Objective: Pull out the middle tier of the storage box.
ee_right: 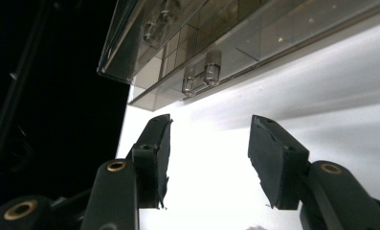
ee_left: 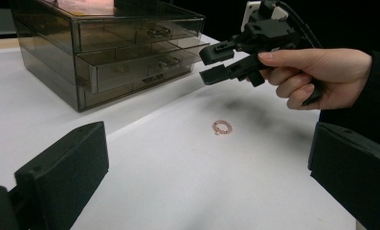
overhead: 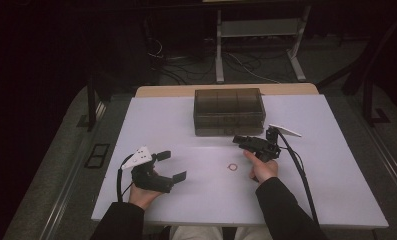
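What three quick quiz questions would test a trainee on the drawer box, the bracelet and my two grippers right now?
1. True or false: the bracelet lies inside the drawer box.
2. Which gripper is nearer the drawer box: A left gripper, B right gripper?
3. Fill in: the right gripper's jaws hold ____.

Key: 1 false, it lies on the table; 2 B; 3 nothing, they stand apart.

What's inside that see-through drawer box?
The smoky drawer box has drawers with divided compartments and small clear handles. Any contents are too dim to make out through the tinted walls.
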A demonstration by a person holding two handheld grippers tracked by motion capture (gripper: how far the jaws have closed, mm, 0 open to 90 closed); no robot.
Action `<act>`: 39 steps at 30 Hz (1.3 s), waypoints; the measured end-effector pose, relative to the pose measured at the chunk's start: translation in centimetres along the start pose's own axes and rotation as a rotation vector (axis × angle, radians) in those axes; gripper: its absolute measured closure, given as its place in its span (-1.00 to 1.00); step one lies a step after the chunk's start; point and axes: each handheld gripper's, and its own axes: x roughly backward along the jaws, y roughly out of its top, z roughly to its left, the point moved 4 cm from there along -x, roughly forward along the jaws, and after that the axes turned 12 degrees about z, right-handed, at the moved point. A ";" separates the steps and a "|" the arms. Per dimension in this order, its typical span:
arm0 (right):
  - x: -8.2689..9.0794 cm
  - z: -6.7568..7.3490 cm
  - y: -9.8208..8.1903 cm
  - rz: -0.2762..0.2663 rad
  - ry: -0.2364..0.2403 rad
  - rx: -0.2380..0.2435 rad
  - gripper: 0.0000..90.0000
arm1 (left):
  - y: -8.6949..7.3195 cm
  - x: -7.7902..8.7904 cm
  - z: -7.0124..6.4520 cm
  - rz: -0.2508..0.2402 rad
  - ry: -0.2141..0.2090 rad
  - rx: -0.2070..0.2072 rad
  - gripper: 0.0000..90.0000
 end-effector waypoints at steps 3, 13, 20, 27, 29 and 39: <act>0.3 0.4 0.2 0.017 -0.043 0.052 0.08 | 0.0 0.0 0.0 0.000 0.001 0.000 -1.00; 1.2 1.6 0.6 0.082 -0.107 0.133 0.08 | 0.0 0.0 0.0 0.000 0.002 0.001 -1.00; 1.5 2.8 1.2 0.136 -0.190 0.214 0.10 | 0.0 0.0 0.0 0.001 0.005 0.001 -1.00; 2.2 4.6 2.2 0.191 -0.225 0.301 0.10 | 0.0 0.0 0.0 0.000 0.004 0.001 -1.00; 2.4 5.1 2.5 0.201 -0.236 0.313 0.10 | 0.0 0.0 0.0 0.000 0.004 0.002 -1.00; 2.9 6.8 3.6 0.239 -0.286 0.379 0.09 | 0.0 0.0 0.1 0.002 0.003 0.000 -1.00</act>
